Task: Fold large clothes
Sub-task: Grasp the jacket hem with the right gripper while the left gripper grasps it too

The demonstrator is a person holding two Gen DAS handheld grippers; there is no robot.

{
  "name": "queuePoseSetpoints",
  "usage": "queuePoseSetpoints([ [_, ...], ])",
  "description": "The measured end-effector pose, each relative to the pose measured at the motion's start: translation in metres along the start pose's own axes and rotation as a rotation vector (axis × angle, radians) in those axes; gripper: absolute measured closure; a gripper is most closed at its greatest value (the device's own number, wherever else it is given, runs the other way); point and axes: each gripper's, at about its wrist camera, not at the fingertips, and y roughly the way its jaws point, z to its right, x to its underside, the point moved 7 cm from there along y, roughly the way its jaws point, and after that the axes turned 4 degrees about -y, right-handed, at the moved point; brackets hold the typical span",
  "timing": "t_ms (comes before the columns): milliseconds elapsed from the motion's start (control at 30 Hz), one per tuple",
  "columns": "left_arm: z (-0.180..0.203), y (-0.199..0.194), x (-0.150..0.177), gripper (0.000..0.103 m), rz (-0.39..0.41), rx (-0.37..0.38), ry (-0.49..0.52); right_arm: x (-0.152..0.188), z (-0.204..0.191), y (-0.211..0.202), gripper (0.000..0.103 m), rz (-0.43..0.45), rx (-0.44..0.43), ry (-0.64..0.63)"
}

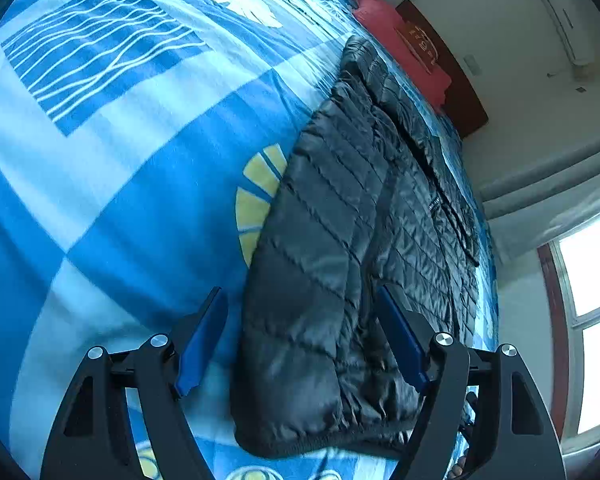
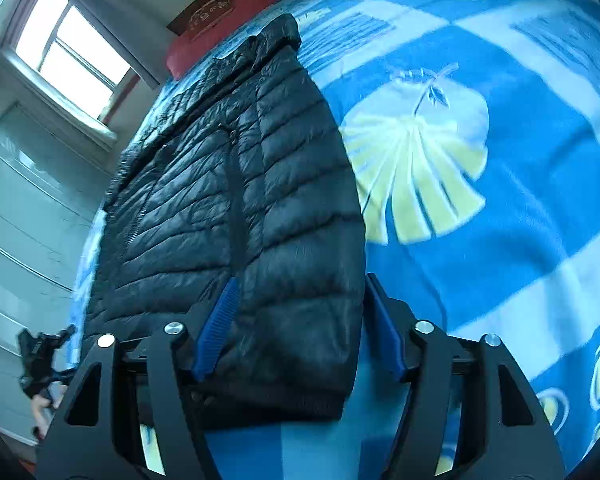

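A dark navy quilted puffer jacket (image 1: 340,264) lies flat on a bed spread with a blue-and-white blanket printed with pale yellow shell shapes (image 1: 112,184). The jacket runs lengthwise away from both cameras, collar end far off near a red pillow (image 1: 404,48) at the headboard, ribbed hem nearest the viewer.

The left gripper (image 1: 304,340) hangs over the hem corner, its blue-padded fingers (image 1: 400,340) well apart, the fabric lying between them but not pinched. The right gripper (image 2: 300,328) hangs over the hem from the other side, fingers (image 2: 216,332) also apart and straddling the hem's edge, with no squeeze visible on the cloth.

By its look the jacket is light, soft and puffy, with a shiny shell that is probably slippery. It should compress under a grip and spring back, so a fold may want pressing down. The ribbed hem band and the seamed side edges look like the firmest places to pinch; the smooth padded panels would likely slide out.
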Motion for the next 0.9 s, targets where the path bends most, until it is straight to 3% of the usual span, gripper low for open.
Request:
queuePoseSetpoints([
  [100,0.002,0.000,0.005,0.029,-0.006,0.018,-0.001,0.005,0.002,-0.003,0.053,-0.006,-0.033,0.029],
  [267,0.005,0.002,0.011,0.039,-0.013,0.031,-0.005,0.008,0.001,-0.004,0.061,-0.016,-0.050,0.032],
  [433,0.007,0.003,0.014,0.040,-0.009,0.020,0.017,0.010,0.001,-0.003,0.070,-0.011,-0.037,0.027],
  [500,0.007,0.003,0.015,0.049,-0.008,0.025,0.010,0.011,-0.001,-0.002,0.083,-0.012,-0.052,0.024],
  [667,0.007,-0.006,0.012,0.081,0.005,0.049,0.002,0.008,-0.009,-0.009,0.089,0.007,-0.093,0.033],
  [900,0.022,-0.036,0.004,0.089,0.054,0.142,-0.004,-0.004,-0.023,-0.036,0.091,0.065,-0.181,0.040],
])
